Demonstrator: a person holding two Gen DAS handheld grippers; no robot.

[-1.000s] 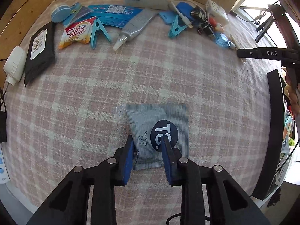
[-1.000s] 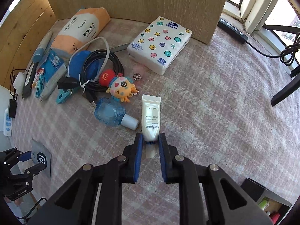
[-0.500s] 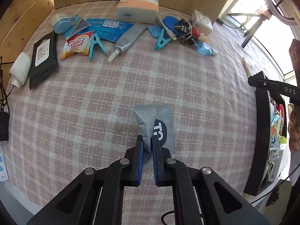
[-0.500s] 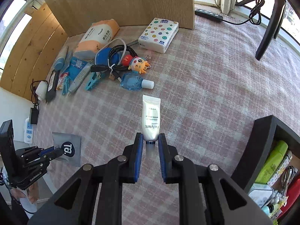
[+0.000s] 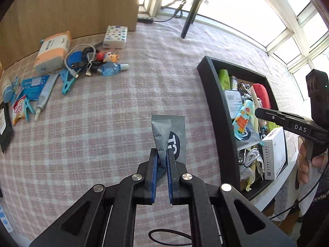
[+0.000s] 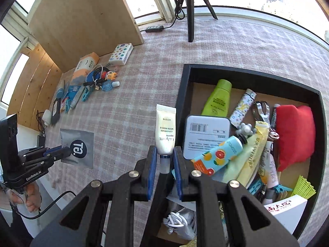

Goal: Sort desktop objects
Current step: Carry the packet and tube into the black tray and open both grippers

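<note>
Pinching hard on the lower edge of the grey foil sachet [image 5: 170, 135], the left gripper [image 5: 162, 160] has its blue pads fully closed, and the packet buckles into a fold between them while its free end hangs over the pink checked tablecloth [image 5: 107, 123]. The right gripper [image 6: 163, 164] holds a narrower clamp on the cap end of the white cream tube [image 6: 165, 129], whose crimped end points away, just outside the near wall of the black storage tray [image 6: 181, 94]. Both loads are light, so the grips look secure enough; the care needed is in the placing. The tray is already crowded with a green bottle [image 6: 219, 98], a white box [image 6: 206, 135], a citrus-print tube [image 6: 218, 154] and a red pouch [image 6: 294, 135], so each item should clear the rim and find a gap before the pads part. Staggering the two hands would likely avoid a clash over the tray. Unsorted clutter, including a blue clothes peg [image 5: 67, 80], lies well apart by the wooden board [image 5: 72, 6].
</note>
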